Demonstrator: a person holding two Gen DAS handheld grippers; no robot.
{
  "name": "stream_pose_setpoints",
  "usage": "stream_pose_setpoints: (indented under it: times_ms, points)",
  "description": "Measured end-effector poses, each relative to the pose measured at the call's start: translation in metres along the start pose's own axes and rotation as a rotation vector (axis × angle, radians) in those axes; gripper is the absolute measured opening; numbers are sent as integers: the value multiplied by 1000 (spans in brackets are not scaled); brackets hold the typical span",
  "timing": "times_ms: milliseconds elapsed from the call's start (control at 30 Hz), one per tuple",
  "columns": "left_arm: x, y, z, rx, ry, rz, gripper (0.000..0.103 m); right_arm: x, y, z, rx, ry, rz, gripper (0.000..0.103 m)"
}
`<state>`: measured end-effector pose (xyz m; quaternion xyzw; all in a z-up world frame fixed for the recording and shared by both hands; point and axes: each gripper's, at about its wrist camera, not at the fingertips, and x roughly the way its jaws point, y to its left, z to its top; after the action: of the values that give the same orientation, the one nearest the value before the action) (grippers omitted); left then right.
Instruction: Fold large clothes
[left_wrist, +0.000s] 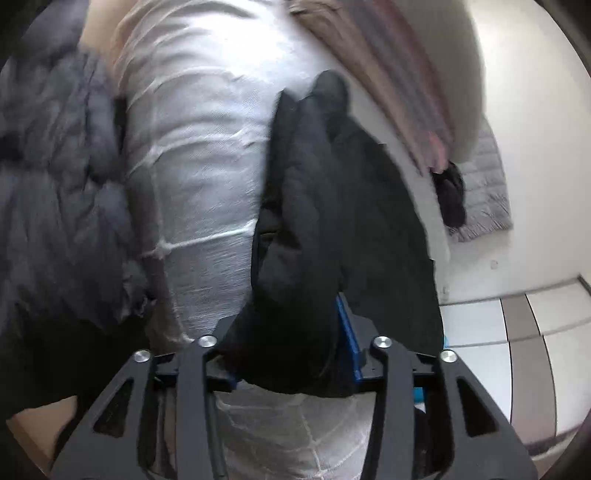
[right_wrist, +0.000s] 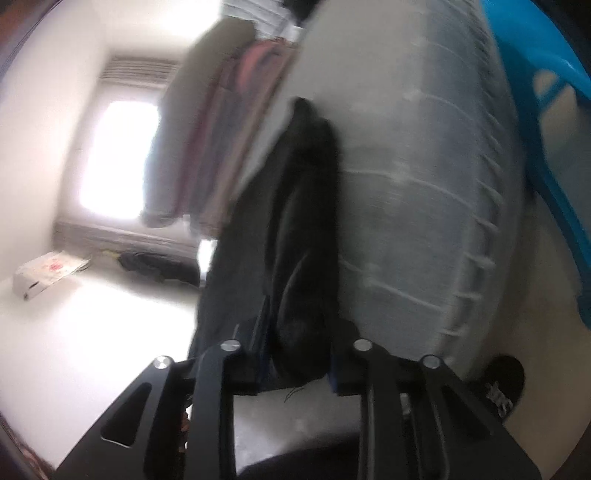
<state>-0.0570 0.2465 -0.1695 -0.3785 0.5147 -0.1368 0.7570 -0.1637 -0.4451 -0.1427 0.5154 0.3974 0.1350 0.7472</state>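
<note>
A black garment (left_wrist: 332, 206) hangs bunched in the left wrist view over the white quilted mattress (left_wrist: 199, 155). My left gripper (left_wrist: 291, 358) is shut on the garment's near end, which fills the gap between the jaws. In the right wrist view the same black garment (right_wrist: 303, 229) stretches away along the mattress (right_wrist: 417, 184). My right gripper (right_wrist: 295, 365) is shut on its other end. The fabric hides both sets of fingertips.
A dark grey puffy jacket (left_wrist: 55, 177) lies at the left on the mattress. Pink and beige bedding (left_wrist: 388, 66) is piled at the far end. A grey rug (left_wrist: 484, 181) and tiled floor (left_wrist: 517, 332) are at the right. A blue plastic basket (right_wrist: 546, 122) stands beside the mattress.
</note>
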Motion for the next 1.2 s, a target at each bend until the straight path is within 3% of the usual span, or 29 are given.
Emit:
stream_pose_setpoints:
  times_ms: [67, 167, 233, 333, 367, 400, 433, 467, 533, 600, 733, 800, 867, 900, 967, 1000, 1067, 1100, 1133, 1200]
  points:
    - [2, 9, -3, -21, -6, -17, 48, -8, -2, 2, 12, -42, -46, 36]
    - [3, 20, -6, -53, -20, -59, 53, -41, 12, 6, 0, -220, -199, 43]
    - [2, 23, -9, -53, -39, -78, 53, -45, 47, 8, -128, -268, -233, 45]
    - [3, 29, -12, -53, -59, -89, 53, -1, 115, 1, -396, -142, -275, 53]
    - [3, 29, -13, -49, -69, -89, 52, 28, 126, -1, -461, -36, -339, 54]
    - [4, 27, -14, -45, -74, -92, 41, 57, 124, -1, -483, 64, -422, 54]
    - [4, 28, -16, -40, -72, -92, 40, 78, 115, 0, -486, 143, -493, 54]
    - [3, 29, -18, -41, -75, -94, 37, 89, 105, 7, -464, 203, -500, 53]
    - [0, 32, -21, -45, -77, -97, 36, 80, 104, 17, -401, 195, -460, 52]
    - [-3, 30, -24, -20, -87, -78, 36, 72, 120, 18, -436, 170, -496, 53]
    - [-8, 17, -22, 2, -113, -67, 45, 92, 192, -8, -635, 190, -390, 58]
    - [-13, 19, -22, -18, -147, -48, 58, 138, 233, -38, -787, 289, -333, 68]
    - [-19, 23, -22, -37, -172, -44, 63, 185, 251, -59, -877, 401, -324, 68]
    - [-20, 23, -21, -39, -176, -49, 64, 199, 249, -68, -896, 446, -343, 68]
    - [-19, 23, -19, -35, -171, -40, 66, 252, 233, -90, -975, 589, -517, 70]
    - [-18, 23, -20, -32, -162, -30, 69, 262, 234, -93, -1006, 599, -551, 71]
    - [-14, 18, -19, -24, -156, -14, 70, 262, 252, -83, -970, 591, -509, 72]
    - [-11, 15, -19, -15, -150, 2, 71, 255, 272, -75, -962, 551, -406, 72]
    - [-10, 13, -19, -9, -147, 10, 71, 253, 281, -71, -964, 524, -370, 72]
    - [-4, 5, -17, 8, -141, 10, 71, 262, 316, -50, -1014, 373, -386, 74]
